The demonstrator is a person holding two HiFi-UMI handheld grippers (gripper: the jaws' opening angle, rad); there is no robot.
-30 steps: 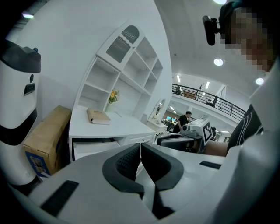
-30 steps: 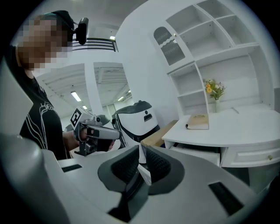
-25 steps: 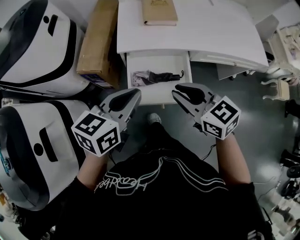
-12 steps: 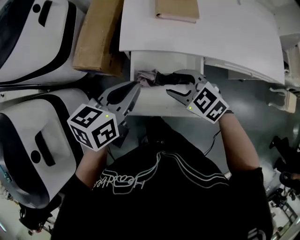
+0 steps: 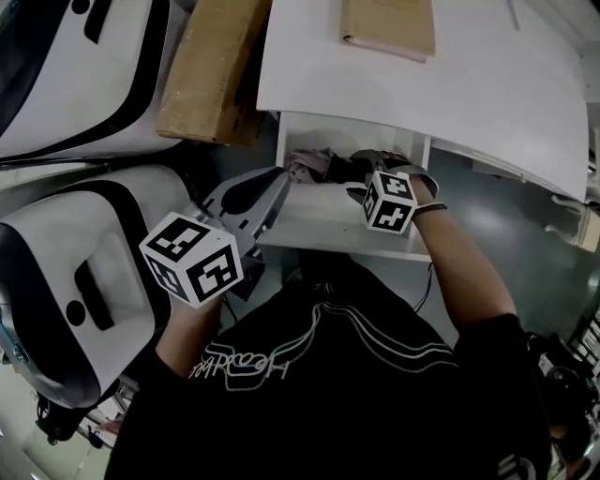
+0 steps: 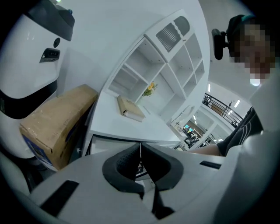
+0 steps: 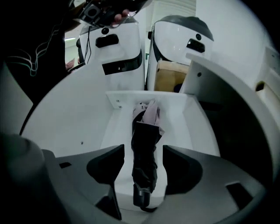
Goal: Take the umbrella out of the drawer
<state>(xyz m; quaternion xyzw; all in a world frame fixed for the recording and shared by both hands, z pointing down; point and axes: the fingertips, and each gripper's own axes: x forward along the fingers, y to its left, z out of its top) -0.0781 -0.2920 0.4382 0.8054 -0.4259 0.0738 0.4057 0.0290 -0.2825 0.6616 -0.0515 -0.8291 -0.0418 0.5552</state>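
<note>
1 folded umbrella [image 7: 144, 166] is lying inside the 1 open drawer [image 5: 319, 220] under the counter [image 5: 487, 84]. The right gripper [image 7: 143, 151] is pointing steeply down into the drawer. Its jaws have just been opening wide and are straddling the umbrella without pressing on it. The left gripper [image 6: 141, 146] is hovering by the drawer's left front corner, its jaws together and empty. 1 book [image 5: 389, 26] is lying on the counter, and 1 cardboard box [image 5: 211, 75] is sitting beside the counter.

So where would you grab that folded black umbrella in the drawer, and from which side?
Probably the black sleeved middle of the folded black fabric umbrella, not its loose pinkish end. Come from above, pinching across its width: it lies flat in the white open drawer, whose walls block the sides.
</note>
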